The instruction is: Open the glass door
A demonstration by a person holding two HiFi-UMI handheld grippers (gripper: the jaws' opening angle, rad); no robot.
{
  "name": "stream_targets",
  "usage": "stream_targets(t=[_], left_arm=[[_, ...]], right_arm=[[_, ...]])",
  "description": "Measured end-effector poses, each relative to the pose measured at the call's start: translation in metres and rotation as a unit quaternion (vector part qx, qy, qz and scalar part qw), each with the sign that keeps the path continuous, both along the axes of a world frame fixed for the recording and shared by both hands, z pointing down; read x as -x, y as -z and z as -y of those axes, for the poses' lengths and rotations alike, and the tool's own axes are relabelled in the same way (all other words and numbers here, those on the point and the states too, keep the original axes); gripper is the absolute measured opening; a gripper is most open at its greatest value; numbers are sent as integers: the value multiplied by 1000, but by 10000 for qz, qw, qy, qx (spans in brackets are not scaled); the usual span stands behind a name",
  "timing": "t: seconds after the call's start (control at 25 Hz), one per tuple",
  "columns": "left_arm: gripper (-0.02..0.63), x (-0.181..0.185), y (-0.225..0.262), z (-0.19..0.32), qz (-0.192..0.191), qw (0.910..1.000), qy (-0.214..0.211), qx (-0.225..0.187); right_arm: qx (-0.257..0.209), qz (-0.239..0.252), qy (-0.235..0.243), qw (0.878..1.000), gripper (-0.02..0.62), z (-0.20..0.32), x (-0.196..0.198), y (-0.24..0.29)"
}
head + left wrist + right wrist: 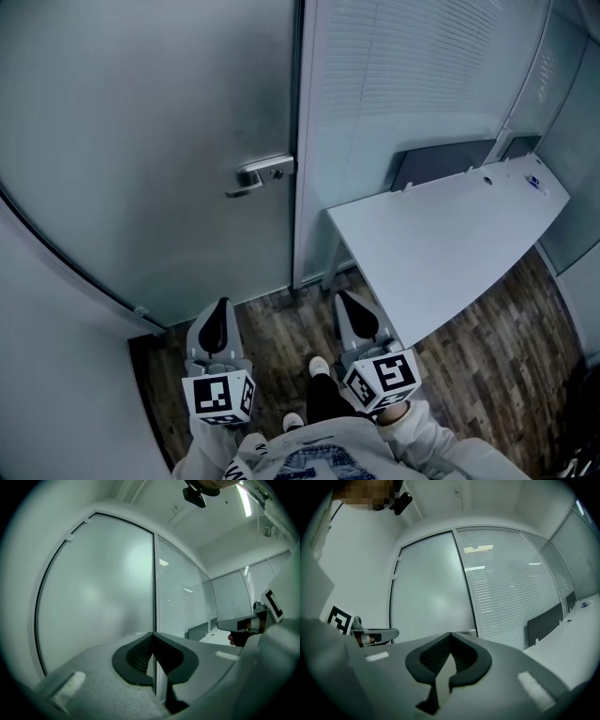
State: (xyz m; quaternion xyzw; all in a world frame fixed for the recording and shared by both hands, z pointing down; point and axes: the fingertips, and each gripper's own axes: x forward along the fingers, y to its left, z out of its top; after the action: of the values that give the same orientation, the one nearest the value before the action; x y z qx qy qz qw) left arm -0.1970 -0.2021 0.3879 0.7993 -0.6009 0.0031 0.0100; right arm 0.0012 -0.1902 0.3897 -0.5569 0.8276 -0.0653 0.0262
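The frosted glass door (pixel 141 141) fills the left of the head view, and its metal lever handle (pixel 262 173) sits at the door's right edge. It appears again in the left gripper view as the glass door (pixel 93 588) and in the right gripper view as the glass door (pixel 429 592), and it is closed against its frame. My left gripper (pixel 223 306) is low in front of the door, short of the handle, shut and empty. My right gripper (pixel 346 300) is beside it, by the desk corner, also shut and empty. The shut tips show as the left gripper (pixel 152 634) and the right gripper (pixel 450 635).
A white desk (pixel 450 234) stands close on the right, its corner next to my right gripper. A panel with blinds (pixel 403 84) stands to the right of the door. A pale wall (pixel 56 375) is on the left. The person's feet (pixel 319 367) stand on wood flooring.
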Motion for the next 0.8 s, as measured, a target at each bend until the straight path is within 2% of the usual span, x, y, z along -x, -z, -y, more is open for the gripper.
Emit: stream_targets(t=[0.52, 0.8], left_arm=[[5, -31, 2, 117, 308, 9984, 467, -23], [5, -45, 8, 158, 418, 9956, 836, -52]], right_arm=[[-53, 153, 470, 9988, 3, 134, -28, -1], [-59, 181, 768, 9969, 3, 184, -47, 2]])
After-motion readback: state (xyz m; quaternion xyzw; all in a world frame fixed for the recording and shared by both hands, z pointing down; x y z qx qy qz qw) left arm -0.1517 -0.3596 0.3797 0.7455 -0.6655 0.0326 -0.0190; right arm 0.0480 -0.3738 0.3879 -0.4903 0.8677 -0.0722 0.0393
